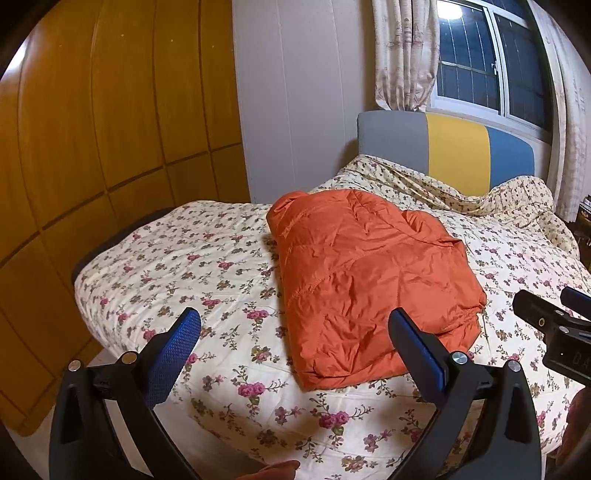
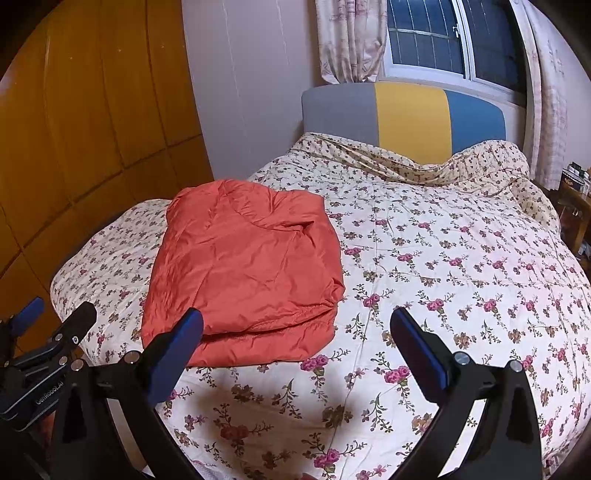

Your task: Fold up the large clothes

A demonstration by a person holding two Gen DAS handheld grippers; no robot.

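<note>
The left gripper (image 1: 294, 334), jaws spread wide and empty, hovers over the near edge of the floral quilt (image 1: 229, 295), its handle cut off by the frame; only the tip of the right gripper (image 1: 554, 317) enters this view. The folded orange jacket (image 1: 369, 280) lies flat just beyond the left gripper's fingers. In the right wrist view the right gripper (image 2: 296, 334), equally wide and empty, has the jacket (image 2: 243, 273) ahead to its left, and bare quilt (image 2: 461, 258) fills the rest.

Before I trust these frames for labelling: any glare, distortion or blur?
Left wrist view: lamp glare on the dark window pane, fisheye-bowed wooden wardrobe panels. Right wrist view: black corner vignetting, sharp folded orange puffer jacket.
</note>
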